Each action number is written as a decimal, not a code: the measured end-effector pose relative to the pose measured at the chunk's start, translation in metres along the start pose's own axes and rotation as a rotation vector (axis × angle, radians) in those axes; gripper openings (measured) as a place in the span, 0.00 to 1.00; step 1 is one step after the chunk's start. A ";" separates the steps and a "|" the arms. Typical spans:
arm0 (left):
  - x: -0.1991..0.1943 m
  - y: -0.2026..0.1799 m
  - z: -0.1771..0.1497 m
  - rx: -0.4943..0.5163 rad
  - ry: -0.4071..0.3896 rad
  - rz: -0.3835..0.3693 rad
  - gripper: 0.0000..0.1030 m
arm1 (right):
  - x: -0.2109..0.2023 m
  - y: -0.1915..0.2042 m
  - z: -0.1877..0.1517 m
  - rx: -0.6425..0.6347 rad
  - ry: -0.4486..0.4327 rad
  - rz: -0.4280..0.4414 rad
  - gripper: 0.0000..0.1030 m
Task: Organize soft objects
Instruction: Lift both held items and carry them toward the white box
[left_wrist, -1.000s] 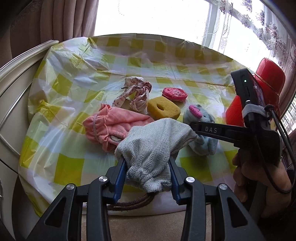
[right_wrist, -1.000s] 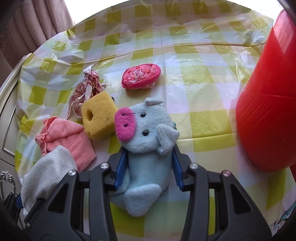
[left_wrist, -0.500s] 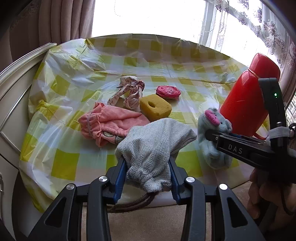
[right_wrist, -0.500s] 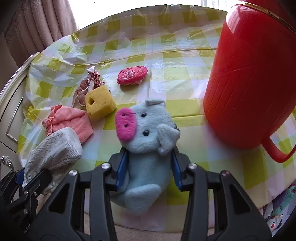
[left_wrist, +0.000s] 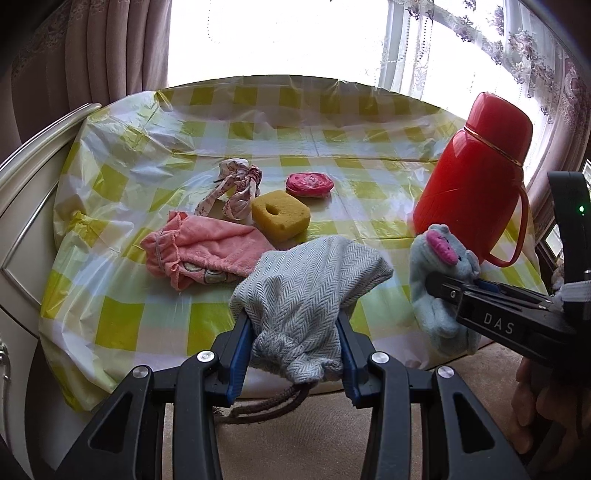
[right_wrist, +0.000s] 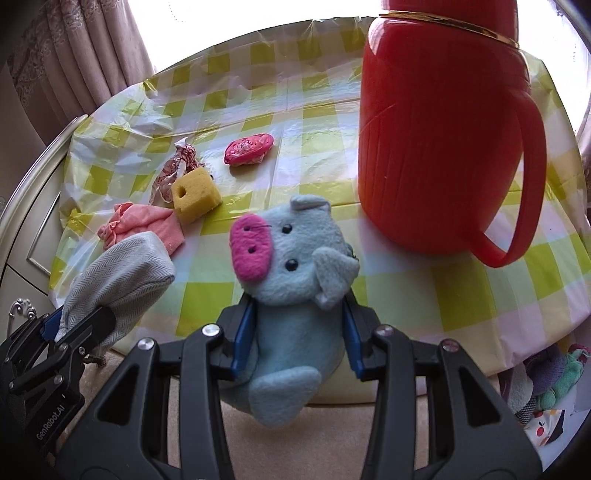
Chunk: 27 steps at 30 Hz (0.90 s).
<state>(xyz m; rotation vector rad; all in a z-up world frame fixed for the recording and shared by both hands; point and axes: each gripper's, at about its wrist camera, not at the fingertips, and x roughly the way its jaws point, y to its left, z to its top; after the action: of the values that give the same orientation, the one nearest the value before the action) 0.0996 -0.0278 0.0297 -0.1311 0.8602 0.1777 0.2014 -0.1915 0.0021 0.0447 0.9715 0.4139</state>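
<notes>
Both grippers grip: left (left_wrist: 293, 343) pouch (left_wrist: 306, 280), right (right_wrist: 295, 339) plush (right_wrist: 295, 295)

Daylight pours in from the blown-out window (left_wrist: 295, 37) at 12 o'clock, pure white with no detail. The glossy yellow-and-white checked plastic cloth on the desk (left_wrist: 122, 177) throws glare patches. Shadows are soft and short. Both fisheye views bend hard and go dark at the corners; focus is sharp throughout.

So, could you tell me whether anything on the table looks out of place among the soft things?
The red thermos jug does: it is hard plastic, standing upright at the table's right side, while the rest is cloth, sponge or plush. Nothing looks spilled or damaged.
</notes>
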 end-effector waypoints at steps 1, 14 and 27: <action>-0.001 -0.003 0.000 0.005 0.000 -0.003 0.41 | -0.004 -0.003 -0.002 0.004 -0.002 -0.001 0.44; -0.014 -0.058 -0.006 0.088 -0.016 -0.082 0.41 | -0.048 -0.054 -0.028 0.066 -0.026 -0.029 0.44; -0.015 -0.143 -0.008 0.224 -0.020 -0.224 0.41 | -0.096 -0.144 -0.059 0.191 -0.038 -0.155 0.44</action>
<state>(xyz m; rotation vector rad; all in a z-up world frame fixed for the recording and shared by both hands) 0.1142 -0.1708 0.0420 -0.0156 0.8335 -0.1268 0.1526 -0.3678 0.0123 0.1486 0.9670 0.1768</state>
